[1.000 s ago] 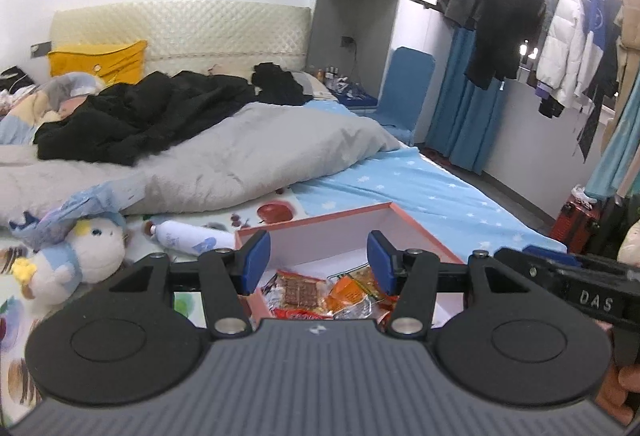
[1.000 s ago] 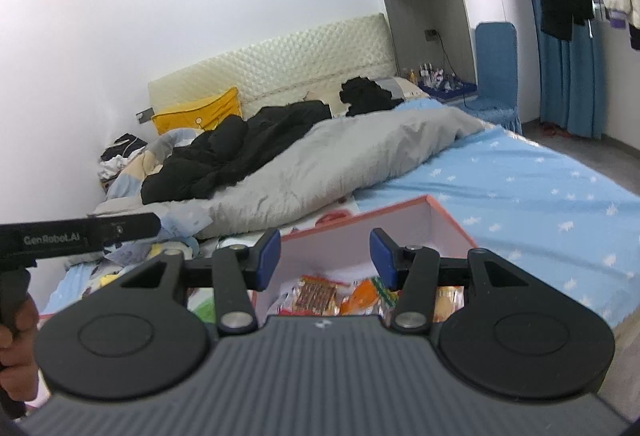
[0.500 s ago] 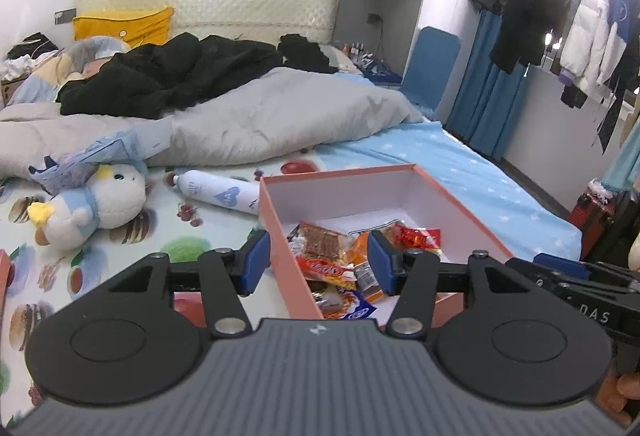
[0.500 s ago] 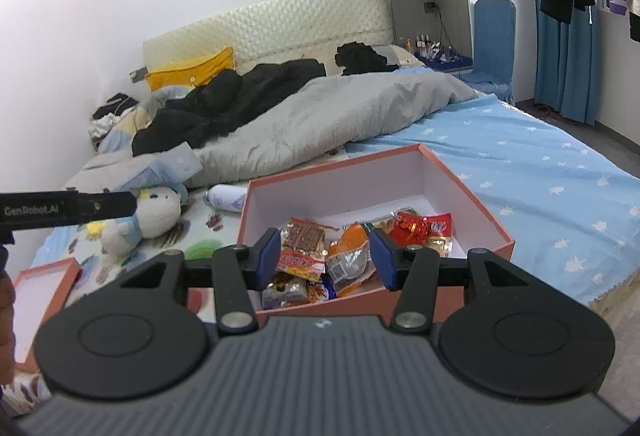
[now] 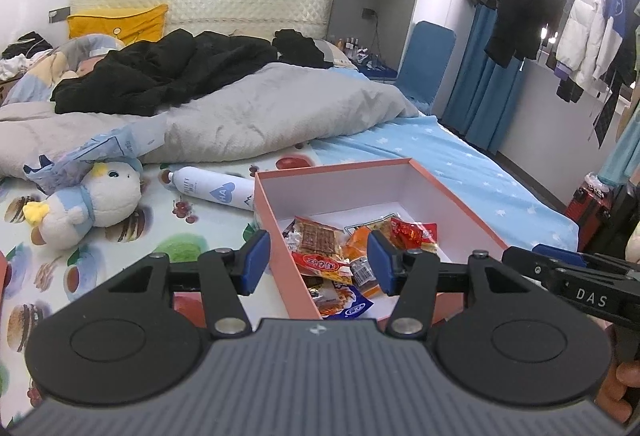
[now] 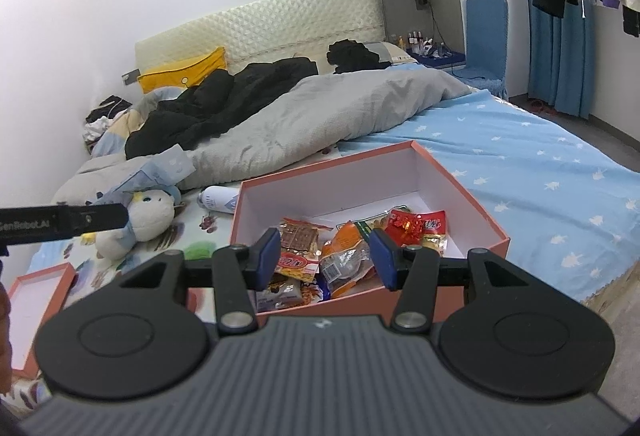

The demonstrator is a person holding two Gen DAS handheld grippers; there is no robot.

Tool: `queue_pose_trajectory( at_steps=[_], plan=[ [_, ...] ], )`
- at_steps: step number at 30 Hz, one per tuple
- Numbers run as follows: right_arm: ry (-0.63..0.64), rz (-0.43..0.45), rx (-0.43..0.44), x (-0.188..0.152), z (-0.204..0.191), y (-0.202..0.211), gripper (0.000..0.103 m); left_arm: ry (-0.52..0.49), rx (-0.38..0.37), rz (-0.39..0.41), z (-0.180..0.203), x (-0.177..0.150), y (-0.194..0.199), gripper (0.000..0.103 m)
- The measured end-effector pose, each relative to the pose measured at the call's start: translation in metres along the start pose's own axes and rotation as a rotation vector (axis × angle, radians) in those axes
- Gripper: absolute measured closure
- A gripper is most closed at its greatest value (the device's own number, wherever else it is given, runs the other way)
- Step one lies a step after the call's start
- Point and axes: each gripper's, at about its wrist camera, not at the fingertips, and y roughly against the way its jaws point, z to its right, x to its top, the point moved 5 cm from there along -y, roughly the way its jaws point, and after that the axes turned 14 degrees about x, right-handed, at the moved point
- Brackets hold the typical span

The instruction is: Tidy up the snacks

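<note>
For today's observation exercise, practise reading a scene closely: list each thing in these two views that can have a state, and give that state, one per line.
Left gripper: open, holding nothing.
Right gripper: open, holding nothing.
Pink box: open, lid off, snacks piled at its near end.
Box lid: lying apart on the bed, inside up.
White bottle: lying on its side beside the box.
Plush toy: lying on the bed.
Grey duvet: rumpled, pushed back.

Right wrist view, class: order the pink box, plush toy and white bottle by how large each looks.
1. Pink box
2. Plush toy
3. White bottle, though the box hides part of it, so its full size is unsure.
</note>
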Motion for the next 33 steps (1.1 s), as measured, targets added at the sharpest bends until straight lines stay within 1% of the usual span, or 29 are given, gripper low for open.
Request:
queue_pose_trajectory(
  at_steps=[4,6,7,8,9,10,11,13,14,15,17,18,23,33],
  plan=[
    [0.002,-0.003,0.005,-0.001,0.001,0.0,0.051,-0.001,0.007,-0.02,-0.001,0.0,-0.002,0.043],
    [-0.003,0.0,0.008,0.0,0.003,0.0,0.051,0.011,0.01,-0.036,-0.003,0.002,-0.004,0.037],
    [-0.005,0.001,0.016,0.0,0.002,0.0,0.051,0.01,0.01,-0.032,-0.003,0.003,-0.004,0.032],
    [-0.002,0.002,0.017,0.0,0.002,0.001,0.051,0.001,0.013,-0.029,-0.002,0.004,-0.004,0.024],
    [0.004,0.004,0.01,0.001,0.002,0.001,0.051,-0.005,0.014,-0.027,-0.002,0.004,-0.004,0.02],
    [0.009,0.005,0.002,0.001,0.002,0.001,0.051,-0.004,0.011,-0.025,-0.002,0.004,-0.004,0.013],
    [0.01,0.003,-0.003,0.001,0.002,0.001,0.051,-0.002,0.006,-0.024,-0.001,0.003,-0.004,0.009],
    [0.008,-0.002,-0.009,0.0,0.004,0.001,0.044,-0.002,0.002,-0.028,0.0,0.002,-0.005,0.005],
    [0.008,-0.002,-0.012,0.001,0.004,0.001,0.035,-0.001,0.004,-0.031,0.0,0.002,-0.006,0.004],
    [0.006,-0.001,-0.015,0.001,0.005,0.001,0.021,0.002,0.006,-0.034,0.001,0.001,-0.006,0.004],
    [0.004,0.002,-0.022,0.001,0.006,0.0,0.005,0.005,0.007,-0.04,0.001,0.0,-0.007,0.002],
    [0.0,-0.001,-0.024,0.001,0.007,0.0,0.0,0.004,0.012,-0.042,0.001,-0.001,-0.007,0.002],
    [-0.022,-0.006,-0.036,0.001,0.011,-0.001,0.0,0.001,0.032,-0.042,-0.001,-0.002,-0.008,0.001],
    [-0.025,-0.002,-0.024,0.003,0.009,0.002,0.0,0.019,0.056,-0.046,-0.005,-0.003,-0.006,0.001]
  ],
)
